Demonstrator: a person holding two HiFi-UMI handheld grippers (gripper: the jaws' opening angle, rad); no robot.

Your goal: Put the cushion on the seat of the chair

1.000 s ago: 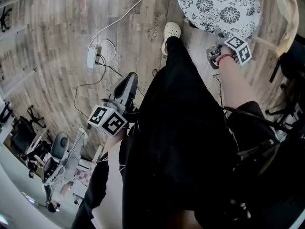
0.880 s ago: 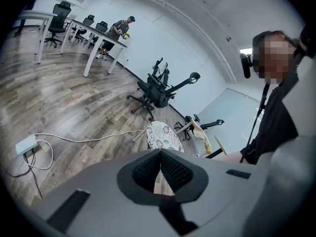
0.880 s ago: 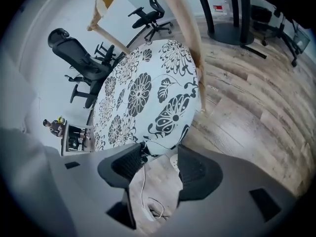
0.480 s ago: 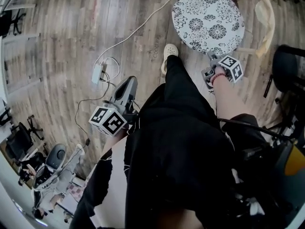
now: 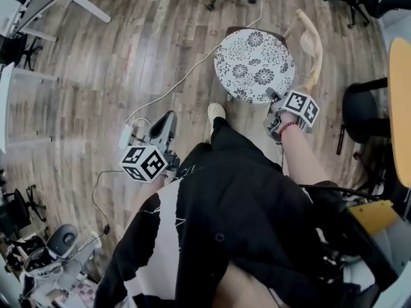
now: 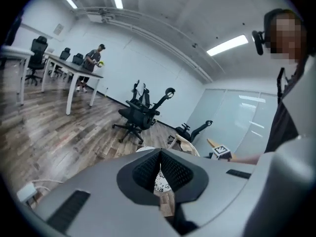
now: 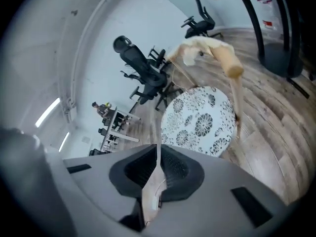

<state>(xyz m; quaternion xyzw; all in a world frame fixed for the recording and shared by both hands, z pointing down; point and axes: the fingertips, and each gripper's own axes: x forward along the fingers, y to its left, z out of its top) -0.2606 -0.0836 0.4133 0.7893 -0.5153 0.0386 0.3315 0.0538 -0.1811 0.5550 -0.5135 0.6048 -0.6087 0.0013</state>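
Cushion, round and white with black flower print (image 5: 253, 65), lies on the pale wooden chair (image 5: 310, 43) near the right tongs (image 5: 272, 101). Its jaws have just been closing on nothing. The left tongs (image 5: 164, 126), well apart, are pressed together, empty.

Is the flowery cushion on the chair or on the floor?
On the chair: the cushion lies flat on its seat.

The camera on my head looks steeply down past my legs (image 5: 244, 191) to the wooden floor (image 5: 96, 76), from high enough to take in both my left tongs (image 5: 168, 117) and my right tongs (image 5: 271, 96). The left tongs' camera looks along its jaws, nearly level over the floor. The right tongs' camera tilts down, close above the cushion (image 7: 197, 125). All three views share the cushion and the chair (image 5: 311, 40).
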